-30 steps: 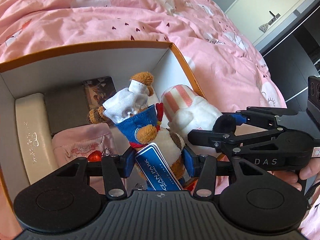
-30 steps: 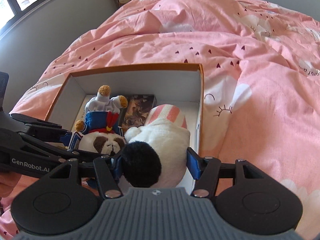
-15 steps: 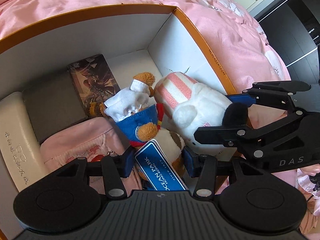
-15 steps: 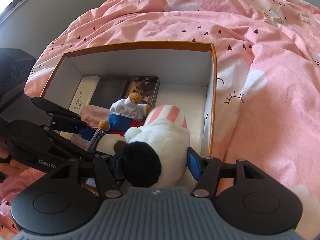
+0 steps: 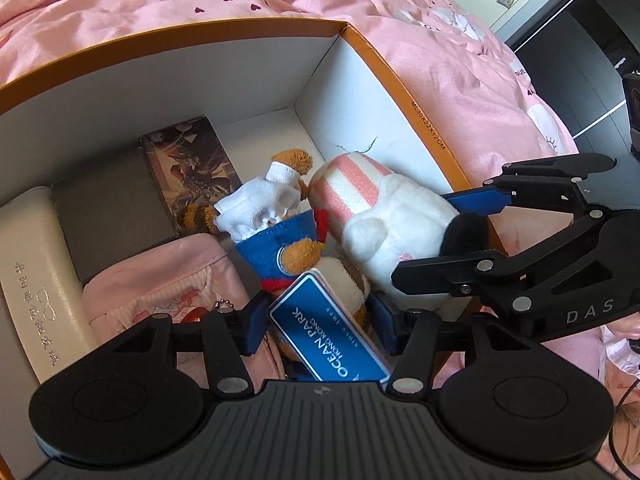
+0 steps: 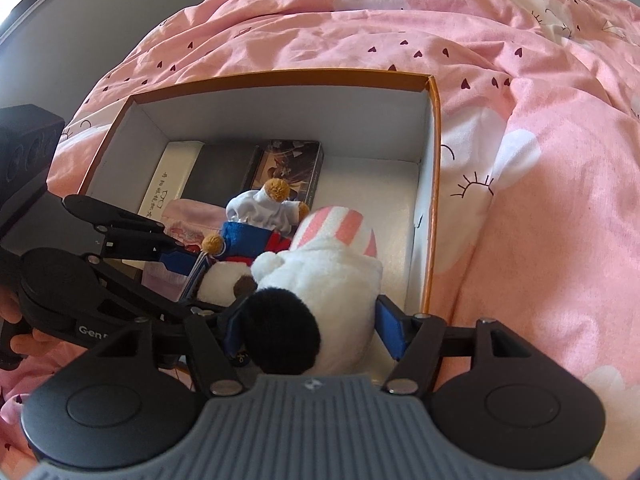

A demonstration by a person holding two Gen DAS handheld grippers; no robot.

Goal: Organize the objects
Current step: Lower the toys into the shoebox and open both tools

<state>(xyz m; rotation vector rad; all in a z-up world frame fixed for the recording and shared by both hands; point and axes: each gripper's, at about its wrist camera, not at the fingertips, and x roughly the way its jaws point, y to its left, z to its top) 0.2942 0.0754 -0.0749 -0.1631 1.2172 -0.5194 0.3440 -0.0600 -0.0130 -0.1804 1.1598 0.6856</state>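
Both soft toys now lie inside the box [image 6: 434, 184], where a second ago we held them above it. The bear [image 5: 288, 240] in its blue jacket rests on its head beside the pink pouch [image 5: 160, 280], and the white toy [image 6: 332, 280] with the striped hat lies against the box's right wall. Our left gripper [image 5: 316, 324] is letting its jaws spread: the bear's head and blue tag [image 5: 328, 336] sit between the pads, which no longer seem to press. Our right gripper [image 6: 308, 328] is widening too around the white toy (gaps show on both sides). So the drop looks done, we judge. Both tools point steeply down into the box, side by side.
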